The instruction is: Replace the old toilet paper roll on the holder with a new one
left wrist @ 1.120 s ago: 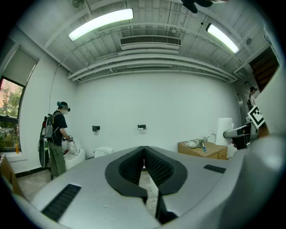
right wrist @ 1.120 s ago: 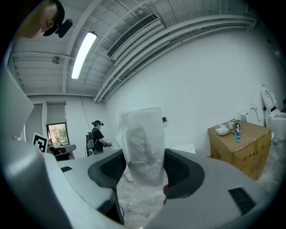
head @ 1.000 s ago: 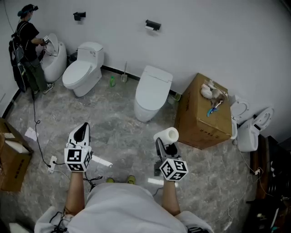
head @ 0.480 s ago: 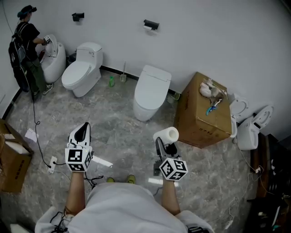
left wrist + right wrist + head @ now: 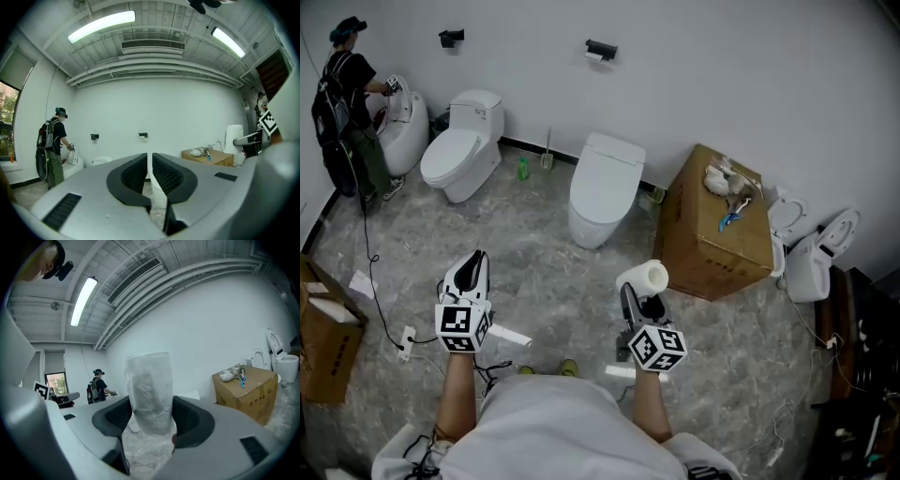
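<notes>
Fetching step, new roll (image 5: 149, 385) clamped between right gripper (image 5: 150, 414) fingers, left gripper (image 5: 469, 268) fingers closed on nothing, well short of the wall holder (image 5: 601, 49); next, likely approaching and clearing it.

Left grey hand-held gripper (image 5: 471, 269): level, jaws together, empty.
Right grey hand-held gripper (image 5: 637, 295): jaws clamped on white wrapped paper roll (image 5: 643, 277).
</notes>
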The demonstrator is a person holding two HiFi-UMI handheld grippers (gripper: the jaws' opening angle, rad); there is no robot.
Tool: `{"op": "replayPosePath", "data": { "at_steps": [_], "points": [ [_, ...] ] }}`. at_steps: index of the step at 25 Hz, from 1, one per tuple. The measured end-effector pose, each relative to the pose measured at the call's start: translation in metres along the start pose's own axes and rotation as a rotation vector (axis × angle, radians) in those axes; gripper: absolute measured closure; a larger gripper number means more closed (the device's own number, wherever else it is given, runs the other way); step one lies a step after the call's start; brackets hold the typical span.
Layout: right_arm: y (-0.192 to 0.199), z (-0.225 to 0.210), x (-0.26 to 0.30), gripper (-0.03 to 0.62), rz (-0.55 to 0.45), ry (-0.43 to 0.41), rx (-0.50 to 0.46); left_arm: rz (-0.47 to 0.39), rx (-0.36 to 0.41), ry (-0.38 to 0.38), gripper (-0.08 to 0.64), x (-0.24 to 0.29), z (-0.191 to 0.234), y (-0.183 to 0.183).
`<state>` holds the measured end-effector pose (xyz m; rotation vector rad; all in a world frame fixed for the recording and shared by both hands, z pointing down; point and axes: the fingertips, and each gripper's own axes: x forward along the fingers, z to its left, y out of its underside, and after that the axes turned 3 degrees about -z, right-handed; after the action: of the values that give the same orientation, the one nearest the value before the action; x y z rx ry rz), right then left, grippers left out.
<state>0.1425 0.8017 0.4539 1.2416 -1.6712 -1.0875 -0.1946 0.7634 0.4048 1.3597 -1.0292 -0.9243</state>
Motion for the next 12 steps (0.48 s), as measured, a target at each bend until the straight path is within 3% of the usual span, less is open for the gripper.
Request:
{"op": "replayPosePath", "data": {
  "at_steps": [12],
  "points": [
    [-0.003,-0.011,-0.002,0.316,0.018,0.011,-0.034,0.008,-0.025,0.040,0.443,0.013,-0.016,0.003]
  ]
}}
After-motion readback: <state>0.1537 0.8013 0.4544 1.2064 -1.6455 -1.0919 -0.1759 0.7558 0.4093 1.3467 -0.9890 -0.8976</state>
